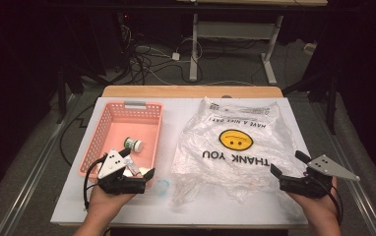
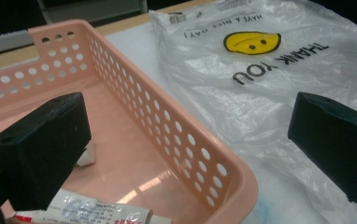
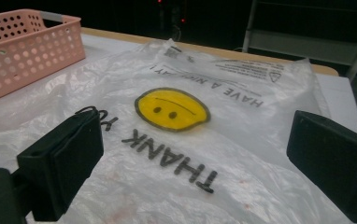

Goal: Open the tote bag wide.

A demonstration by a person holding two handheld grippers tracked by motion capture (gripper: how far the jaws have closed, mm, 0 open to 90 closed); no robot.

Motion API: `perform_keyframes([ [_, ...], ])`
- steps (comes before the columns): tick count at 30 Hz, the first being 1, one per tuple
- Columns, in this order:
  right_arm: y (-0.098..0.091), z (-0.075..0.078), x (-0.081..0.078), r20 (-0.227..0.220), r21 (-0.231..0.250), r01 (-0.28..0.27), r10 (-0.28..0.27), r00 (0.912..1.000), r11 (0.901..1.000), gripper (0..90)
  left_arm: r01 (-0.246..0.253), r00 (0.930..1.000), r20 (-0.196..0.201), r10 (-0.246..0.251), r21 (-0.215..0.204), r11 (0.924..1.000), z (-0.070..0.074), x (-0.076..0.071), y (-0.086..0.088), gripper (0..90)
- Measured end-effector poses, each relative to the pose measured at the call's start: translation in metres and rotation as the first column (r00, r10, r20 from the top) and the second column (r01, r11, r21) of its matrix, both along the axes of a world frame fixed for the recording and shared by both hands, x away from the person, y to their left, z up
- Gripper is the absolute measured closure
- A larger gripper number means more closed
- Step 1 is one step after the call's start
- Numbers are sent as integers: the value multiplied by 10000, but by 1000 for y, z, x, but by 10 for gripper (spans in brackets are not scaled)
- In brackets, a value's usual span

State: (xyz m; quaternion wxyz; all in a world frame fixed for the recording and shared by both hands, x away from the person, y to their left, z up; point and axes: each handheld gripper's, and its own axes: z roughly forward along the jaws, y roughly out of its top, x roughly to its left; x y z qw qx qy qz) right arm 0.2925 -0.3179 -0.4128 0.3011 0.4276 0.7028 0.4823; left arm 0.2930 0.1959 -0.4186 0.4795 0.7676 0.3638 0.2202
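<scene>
Bag (image 1: 235, 147) lies flat ahead of the right gripper (image 1: 290, 165), jaws apart. Basket (image 1: 108, 129) sits under the left gripper (image 1: 138, 164), jaws apart above a tube (image 2: 97, 213). Likely next: closing on that tube for bagging.

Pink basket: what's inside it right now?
The pink basket holds a small white jar with a green label and a tube at its near end. The left gripper, jaws open, covers part of that near end, so anything beneath it stays hidden.
</scene>
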Motion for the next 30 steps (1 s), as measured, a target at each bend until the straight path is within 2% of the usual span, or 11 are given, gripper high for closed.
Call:
perform_keyframes([
  [2,-7,1,-3,-58,172,183,-182,9998,9997,61,58,9999,-161,-57,56,10000,0,0,2,0],
  [5,-17,-2,-9,-312,-99,446,-449,9985,9990,76,1,9999,-170,3,193,9998,-1,-2,5,0],
  [7,-23,-6,-13,-550,-244,578,-591,9967,9980,87,-82,9996,-259,81,-49,10000,-1,-2,8,0],
  [11,-33,-17,-19,-926,-493,794,-837,9922,9956,98,92,9998,-191,-94,-129,9999,-1,-3,8,0],
  [13,-38,-19,-20,-1013,-368,988,-1021,9896,9944,108,196,9998,-102,-197,-108,9997,0,-4,8,0],
  [15,-43,-23,-21,-1145,-427,1202,-1243,9856,9918,115,222,9997,-65,-222,17,9998,-1,-5,8,0],
  [17,-47,-26,-21,-1280,-485,1307,-1359,9824,9902,124,255,9996,-99,-256,-43,9997,-1,-6,8,0],
  [20,-57,-30,-22,-1521,-515,1606,-1667,9742,9857,165,228,9997,-5,-228,-110,9997,0,-6,7,0],
  [24,-74,-38,-24,-2103,-456,2024,-2074,9554,9782,274,353,9992,183,-353,39,9994,3,-6,1,0],
  [27,-83,-45,-25,-2583,-203,2171,-2149,9418,9759,328,338,9991,246,-339,51,9994,5,-6,-2,0],
  [30,-85,-50,-25,-2853,-258,2255,-2234,9321,9739,373,424,9987,268,-424,20,9991,5,-3,-5,0],
])
